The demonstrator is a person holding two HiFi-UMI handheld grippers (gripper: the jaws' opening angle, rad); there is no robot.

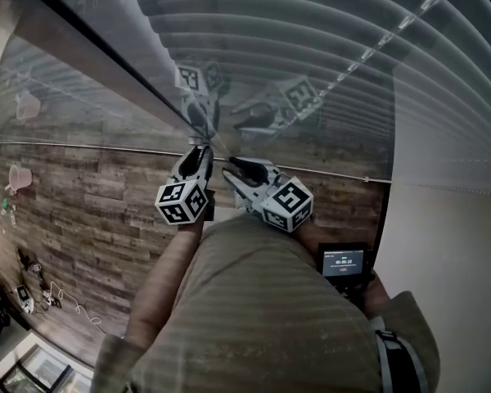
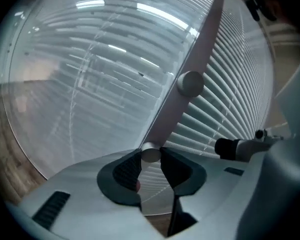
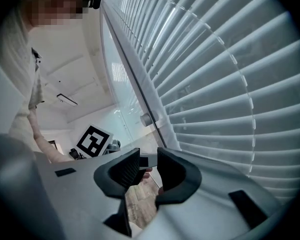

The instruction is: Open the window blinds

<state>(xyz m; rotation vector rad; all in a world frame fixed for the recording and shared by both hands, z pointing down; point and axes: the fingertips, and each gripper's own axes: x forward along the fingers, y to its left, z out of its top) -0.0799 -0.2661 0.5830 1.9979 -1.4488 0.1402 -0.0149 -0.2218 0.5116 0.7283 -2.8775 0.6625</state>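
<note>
Where the window blinds [image 1: 311, 47] fill the far side and the right, their pale slats lie level and close together behind glass. At their left edge runs a grey frame strip [image 2: 202, 46] that carries a small round knob [image 2: 150, 154]. The left gripper [image 2: 151, 160] is clamped on this knob, its dark pads pressing it from both sides at a middling width. A second knob [image 2: 190, 83] sits farther up the strip. The right gripper [image 3: 149, 160] hangs just right of the left one, its jaws narrowly apart and pressing on nothing. Left of the strip is a clear pane [image 2: 85, 84]. Nearer lie the wood-plank floor [image 1: 90, 203] and the person's beige sleeve [image 1: 262, 301].
</note>
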